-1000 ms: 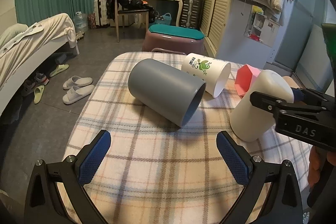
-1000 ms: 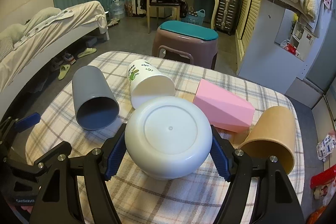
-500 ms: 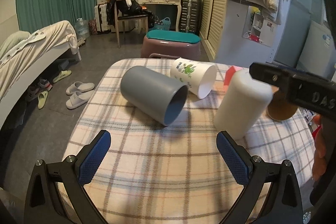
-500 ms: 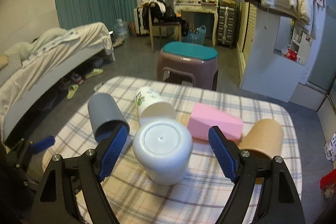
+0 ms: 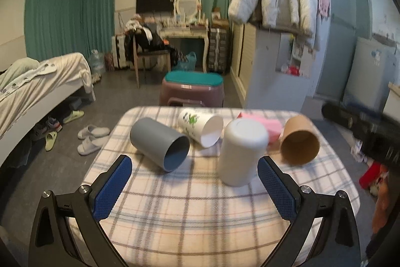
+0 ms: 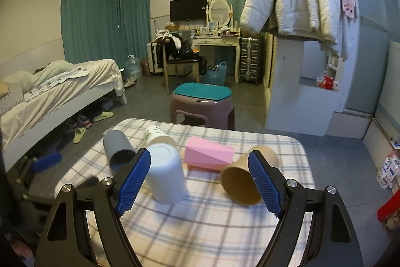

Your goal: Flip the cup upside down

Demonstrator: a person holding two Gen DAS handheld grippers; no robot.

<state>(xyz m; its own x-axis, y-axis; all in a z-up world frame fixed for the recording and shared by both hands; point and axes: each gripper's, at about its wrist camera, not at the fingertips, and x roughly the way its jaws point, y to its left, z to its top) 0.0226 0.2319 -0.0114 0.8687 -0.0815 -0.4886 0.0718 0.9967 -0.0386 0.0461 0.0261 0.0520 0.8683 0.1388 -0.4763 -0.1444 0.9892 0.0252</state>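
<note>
A plain white cup stands upside down on the checked tablecloth, base up. My right gripper is open and empty, pulled back and raised above the table; the white cup is just right of its left finger. My left gripper is open and empty over the near table edge, with the white cup ahead to the right. Part of the right gripper's body shows at the right of the left wrist view.
Several cups lie on their sides: grey, white with green print, pink faceted, brown. A purple stool stands beyond the table; a bed is left.
My right gripper let go of the white cup, which now stands upside down on the cloth, and drew back and up. My left gripper also pulled back.
</note>
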